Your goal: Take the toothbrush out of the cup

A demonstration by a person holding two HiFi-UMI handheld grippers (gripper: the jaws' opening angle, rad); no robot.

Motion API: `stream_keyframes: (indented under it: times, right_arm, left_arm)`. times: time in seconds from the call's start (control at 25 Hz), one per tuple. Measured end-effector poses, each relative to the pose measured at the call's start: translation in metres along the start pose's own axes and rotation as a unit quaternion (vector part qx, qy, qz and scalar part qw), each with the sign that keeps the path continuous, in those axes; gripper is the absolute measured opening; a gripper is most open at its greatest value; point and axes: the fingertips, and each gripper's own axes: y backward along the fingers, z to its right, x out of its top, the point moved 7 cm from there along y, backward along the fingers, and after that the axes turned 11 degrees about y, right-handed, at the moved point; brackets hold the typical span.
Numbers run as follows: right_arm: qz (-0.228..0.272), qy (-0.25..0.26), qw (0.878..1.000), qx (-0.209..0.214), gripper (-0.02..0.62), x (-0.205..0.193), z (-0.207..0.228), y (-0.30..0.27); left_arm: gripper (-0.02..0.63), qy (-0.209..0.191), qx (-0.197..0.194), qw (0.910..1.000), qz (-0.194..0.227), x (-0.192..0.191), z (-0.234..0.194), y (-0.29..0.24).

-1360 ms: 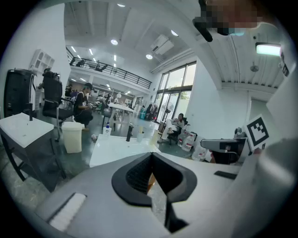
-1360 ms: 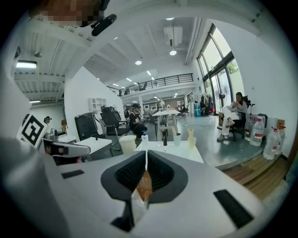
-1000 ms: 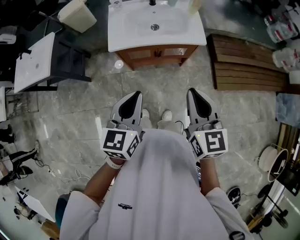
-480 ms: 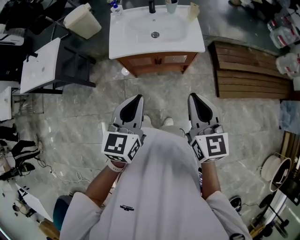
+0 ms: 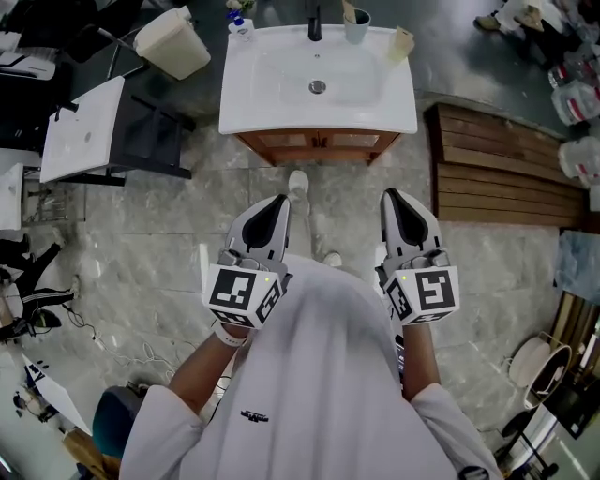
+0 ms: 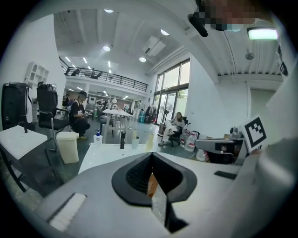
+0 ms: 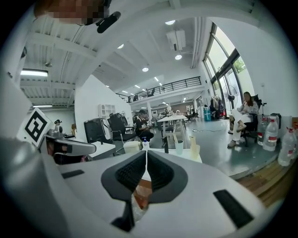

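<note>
**Steps to go before the grab**

I am looking down through the head view and seeing the white sink [image 5: 281,103] up ahead, across a stretch of floor. The cup [image 5: 356,26] is sitting on the back edge of the sink, just beside the tap [image 5: 315,21]. The toothbrush [image 5: 348,9] is standing in it and poking out of the top. Nothing is touching it.

The left gripper [image 5: 277,201] and the right gripper [image 5: 392,197] are both hanging in front of me and pointing at the sink, well apart from the cup. Each one is pressing its jaws together with nothing between them.

I am judging this to be the getting-close step. Next I am needing to get right up to the sink, bring one gripper over the cup, spread its jaws and pinch the toothbrush handle. The right gripper is sitting more in line with the cup, so I am leaning toward that one. The other may be needed for holding the cup so it is not tipping over.

The head view is showing me the floor gap and the cup's spot on the sink, but not the jaw tips. The two gripper views are showing those, meeting tip to tip. The right gripper view is also showing the cup [image 7: 179,147] from the side, with the toothbrush [image 7: 175,137] sticking up above the rim.
</note>
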Motion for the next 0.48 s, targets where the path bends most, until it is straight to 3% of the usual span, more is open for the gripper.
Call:
stream_keyframes:
  times: [0.2,0.48]
  right_arm:
    - [-0.015,0.005,1.0,-0.002,0.009,0.006,0.015,-0.073]
    - [-0.029,0.002,0.999,-0.041,0.009,0.046,0.049,-0.18]
  left_arm:
    - [0.006,0.009,-0.013,0.9999,-0.003,0.031,-0.046,-0.061]
    - [0.006,0.017,-0.049,0.9986,-0.01,0.106,-0.108,-0.154]
